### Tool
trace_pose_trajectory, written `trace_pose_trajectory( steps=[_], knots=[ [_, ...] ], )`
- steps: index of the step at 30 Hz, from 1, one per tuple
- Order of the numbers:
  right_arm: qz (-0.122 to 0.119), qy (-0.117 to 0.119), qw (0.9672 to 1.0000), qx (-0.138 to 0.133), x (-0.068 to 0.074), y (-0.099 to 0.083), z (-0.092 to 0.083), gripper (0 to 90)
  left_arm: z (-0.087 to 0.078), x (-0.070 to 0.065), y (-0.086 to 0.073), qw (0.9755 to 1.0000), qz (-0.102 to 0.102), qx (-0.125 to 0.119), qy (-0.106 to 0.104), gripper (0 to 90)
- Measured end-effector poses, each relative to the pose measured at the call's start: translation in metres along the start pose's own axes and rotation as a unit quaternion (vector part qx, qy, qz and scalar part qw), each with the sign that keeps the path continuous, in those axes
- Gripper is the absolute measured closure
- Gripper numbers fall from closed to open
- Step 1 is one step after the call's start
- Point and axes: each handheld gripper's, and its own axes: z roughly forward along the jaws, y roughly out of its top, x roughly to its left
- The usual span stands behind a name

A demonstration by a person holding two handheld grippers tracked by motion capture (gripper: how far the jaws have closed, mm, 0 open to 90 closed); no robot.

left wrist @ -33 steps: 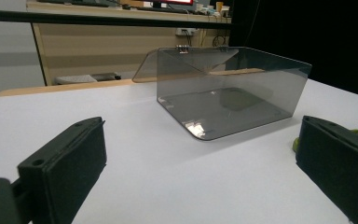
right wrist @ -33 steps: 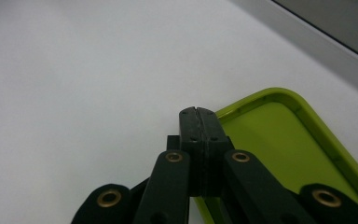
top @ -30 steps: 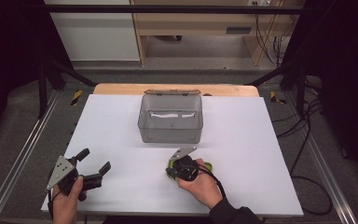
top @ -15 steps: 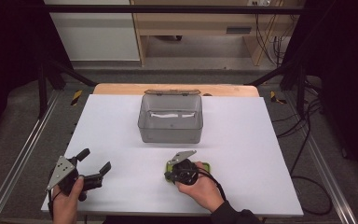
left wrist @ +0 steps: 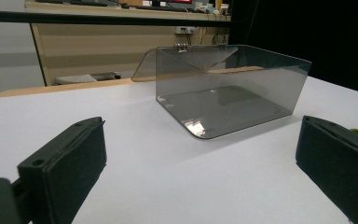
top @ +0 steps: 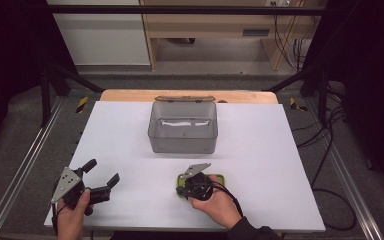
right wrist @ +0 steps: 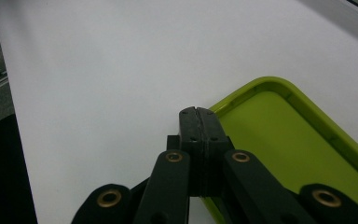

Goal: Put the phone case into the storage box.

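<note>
Left tongs (top: 99,176) sit near the counter's (top: 260,150) front left corner, held in the person's left hand (top: 70,215), with the jaws spread wide apart and nothing between them. In the left gripper view the two black jaws frame bare white counter, with the grey see-through box (left wrist: 228,88) beyond them. From above, this box (top: 182,127) stands toward the back edge, about midway across, its lid tilted open behind it.

Further right, near the front edge and just right of centre, the right tongs (top: 184,189) rest in the person's right hand (top: 215,202), their jaws pressed together. In the right gripper view the closed tips (right wrist: 198,116) lie at the rim of a shallow green tray (right wrist: 298,140); they seem to pinch that rim, though the angle leaves this unsure. From above, the tray (top: 219,177) peeks out from under the right tongs, well apart from the box.
</note>
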Motion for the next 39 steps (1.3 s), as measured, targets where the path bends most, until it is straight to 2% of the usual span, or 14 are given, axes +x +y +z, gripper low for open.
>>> trace_pose_trajectory(
  steps=[14,20,25,31,36,37,39],
  knots=[
    [0.000,0.002,1.0000,-0.006,0.001,-0.003,-0.001,90.0,0.000,0.000,0.000,1.0000,0.002,0.000,0.000,1.3],
    [0.012,-0.015,0.9989,-0.042,-0.006,-0.008,-0.010,90.0,0.000,0.000,0.000,1.0000,0.004,0.000,0.000,1.3],
    [0.019,-0.041,0.9960,-0.077,-0.011,-0.011,-0.022,90.0,0.000,-0.001,0.000,1.0000,0.005,0.001,0.000,1.3],
    [0.035,-0.070,0.9906,-0.112,-0.020,-0.018,-0.036,90.0,0.000,-0.001,0.000,1.0000,0.006,0.002,0.001,1.3],
    [0.051,-0.092,0.9856,-0.132,-0.029,-0.028,-0.046,90.0,0.000,-0.002,0.000,1.0000,0.007,0.002,0.001,1.3],
    [0.059,-0.097,0.9838,-0.139,-0.032,-0.032,-0.050,90.0,0.000,-0.002,0.000,1.0000,0.008,0.003,0.001,1.3],
    [0.060,-0.098,0.9832,-0.142,-0.033,-0.033,-0.052,90.0,0.001,-0.001,0.000,1.0000,0.009,0.004,0.002,1.3]
  ],
)
